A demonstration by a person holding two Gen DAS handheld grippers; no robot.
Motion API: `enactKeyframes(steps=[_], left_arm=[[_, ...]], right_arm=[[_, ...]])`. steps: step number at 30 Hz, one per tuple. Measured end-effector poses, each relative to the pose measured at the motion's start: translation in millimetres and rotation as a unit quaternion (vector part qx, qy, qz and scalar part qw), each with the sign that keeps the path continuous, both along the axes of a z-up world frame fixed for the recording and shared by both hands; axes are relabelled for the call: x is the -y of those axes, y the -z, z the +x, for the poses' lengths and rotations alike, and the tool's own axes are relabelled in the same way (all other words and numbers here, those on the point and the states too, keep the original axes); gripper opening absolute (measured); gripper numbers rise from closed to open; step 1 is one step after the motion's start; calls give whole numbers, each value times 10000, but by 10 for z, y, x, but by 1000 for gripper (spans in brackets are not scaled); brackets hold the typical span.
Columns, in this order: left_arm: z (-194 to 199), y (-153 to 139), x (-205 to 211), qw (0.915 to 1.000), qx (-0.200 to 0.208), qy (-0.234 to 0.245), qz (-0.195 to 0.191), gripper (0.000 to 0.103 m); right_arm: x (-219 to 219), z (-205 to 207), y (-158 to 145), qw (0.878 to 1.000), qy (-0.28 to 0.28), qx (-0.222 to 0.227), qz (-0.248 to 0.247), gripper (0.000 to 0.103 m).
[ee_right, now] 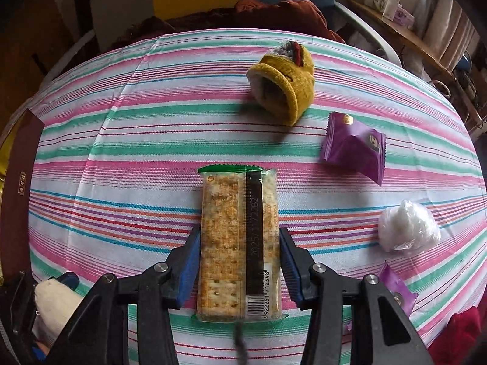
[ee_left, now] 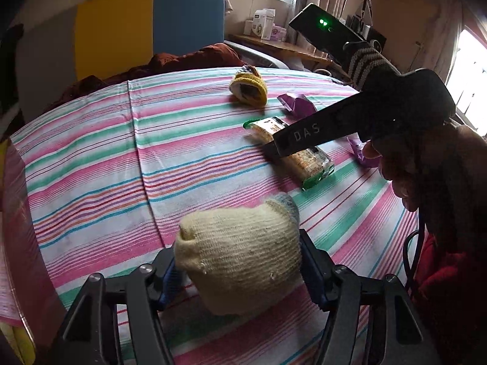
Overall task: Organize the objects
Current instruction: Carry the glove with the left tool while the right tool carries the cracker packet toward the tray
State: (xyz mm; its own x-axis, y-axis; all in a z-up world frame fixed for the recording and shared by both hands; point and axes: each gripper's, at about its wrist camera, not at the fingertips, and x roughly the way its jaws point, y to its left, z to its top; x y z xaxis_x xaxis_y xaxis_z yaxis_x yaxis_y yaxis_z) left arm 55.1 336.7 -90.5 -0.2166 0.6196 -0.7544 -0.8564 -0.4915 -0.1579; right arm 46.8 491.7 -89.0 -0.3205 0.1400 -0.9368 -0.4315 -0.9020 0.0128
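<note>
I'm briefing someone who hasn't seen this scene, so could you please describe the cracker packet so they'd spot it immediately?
On the striped tablecloth, look between the right gripper's blue pads. The cracker packet lies flat there, long, clear, green-edged, with a barcode. Its neighbours are a yellow knitted roll and a purple sachet.

The cream knitted sock bundle point(ee_left: 240, 261) hides its underside between the left claw point(ee_left: 240, 270) pads. Ahead and right of that claw, the right claw's black body point(ee_left: 307, 135) covers the clear cracker packet's point(ee_left: 307, 164) middle. Right of the right claw point(ee_right: 240, 261), a purple foil wrapper point(ee_right: 395, 289) is half hidden behind its arm; small print on the packet is unreadable.
</note>
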Motion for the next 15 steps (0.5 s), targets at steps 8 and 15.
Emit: enactKeyframes(steps=[8,15], left_arm=[[41,-146,138,9998,53,-170,-110,65],[113,-563,375,9985,-396,-349,162,65]], right_arm=[[87,-8,-43,9997,-212,-75,-43,48],[143,51,-18,9991,-407,-74,-1,48]])
